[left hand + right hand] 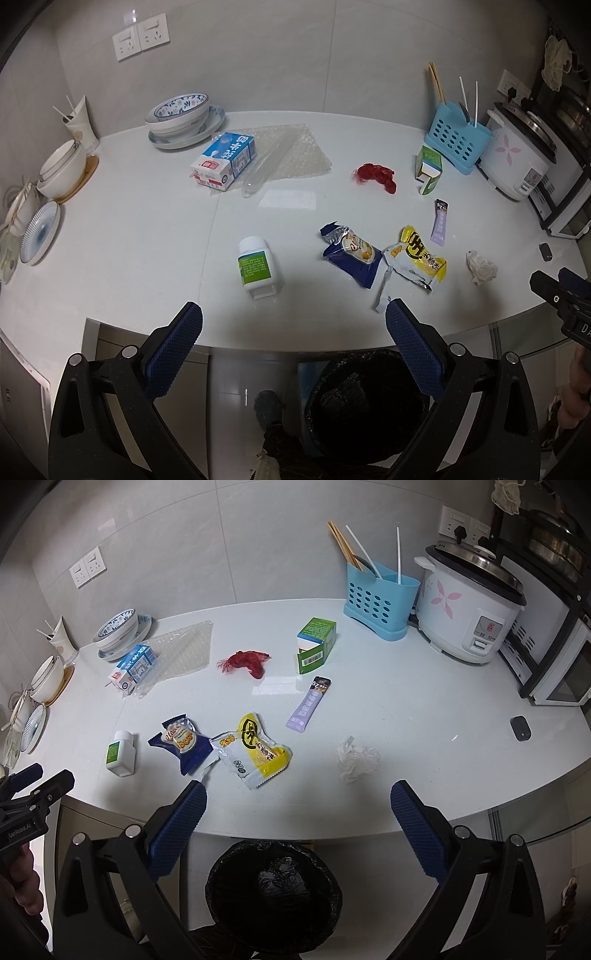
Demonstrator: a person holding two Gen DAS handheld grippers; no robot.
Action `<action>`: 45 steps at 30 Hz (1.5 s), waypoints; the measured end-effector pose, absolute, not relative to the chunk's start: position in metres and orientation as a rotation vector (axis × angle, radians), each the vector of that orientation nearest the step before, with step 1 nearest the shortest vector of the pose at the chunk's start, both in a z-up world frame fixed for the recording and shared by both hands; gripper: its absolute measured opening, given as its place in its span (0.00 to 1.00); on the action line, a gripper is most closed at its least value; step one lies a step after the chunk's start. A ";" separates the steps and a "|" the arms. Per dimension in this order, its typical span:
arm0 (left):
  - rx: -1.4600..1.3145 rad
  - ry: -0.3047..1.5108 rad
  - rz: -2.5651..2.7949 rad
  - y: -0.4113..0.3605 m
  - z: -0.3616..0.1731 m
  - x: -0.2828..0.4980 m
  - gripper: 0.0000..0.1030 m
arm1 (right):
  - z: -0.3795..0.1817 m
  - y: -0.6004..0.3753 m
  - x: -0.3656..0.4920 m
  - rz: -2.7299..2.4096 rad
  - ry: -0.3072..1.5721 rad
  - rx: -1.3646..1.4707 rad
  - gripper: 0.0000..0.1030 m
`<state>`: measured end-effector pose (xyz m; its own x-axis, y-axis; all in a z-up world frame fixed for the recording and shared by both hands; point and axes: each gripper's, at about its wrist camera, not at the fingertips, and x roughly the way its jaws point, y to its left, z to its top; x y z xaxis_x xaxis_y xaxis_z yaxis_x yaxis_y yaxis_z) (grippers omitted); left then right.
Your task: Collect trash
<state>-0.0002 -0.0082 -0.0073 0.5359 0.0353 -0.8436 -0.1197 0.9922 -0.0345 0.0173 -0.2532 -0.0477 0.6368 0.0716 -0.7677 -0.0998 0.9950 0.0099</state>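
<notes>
Both grippers hang at the near edge of the white counter (406,716), and both are spread wide with nothing between the pads. The left gripper (294,321) has its jaws apart over the counter lip; the white pill bottle (259,268) lies on its side just ahead of the gap, nearer the left pad, not touching it. A strip of torn wrapper reaches almost to the tip of the right-hand pad (400,321).

The right gripper (298,799) is released too, empty. The yellow snack wrapper (255,753) sits just beyond its left pad (192,801), with the blue snack wrapper (184,744) overlapping beside it. The crumpled tissue (356,758) lies ahead, inside the span of the open fingers but well clear of both.

Farther back: a purple sachet (308,705), a red mesh net (245,661), an opened green carton (316,644), and a blue-and-white milk carton (135,668) resting on a sheet of bubble wrap (184,646). A small dark object (521,728) sits off to the right.

Below the counter edge, directly under both grippers, the bin with its black liner (273,890) stands open; what lies inside is too dark to make out.

Along the back: a blue utensil caddy (380,602), a rice cooker (469,616), stacked bowls (120,631).
</notes>
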 end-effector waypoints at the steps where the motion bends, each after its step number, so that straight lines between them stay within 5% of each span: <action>1: -0.089 1.002 0.094 -0.009 -0.008 0.000 0.94 | -0.048 -0.254 0.018 0.098 0.875 -0.035 0.93; 34: -0.116 1.032 0.097 -0.003 -0.013 0.016 0.94 | -0.048 -0.248 0.031 0.094 0.884 -0.043 0.93; 45: -0.126 1.124 0.138 0.032 -0.052 0.047 0.94 | -0.073 -0.212 0.065 0.122 0.947 -0.098 0.93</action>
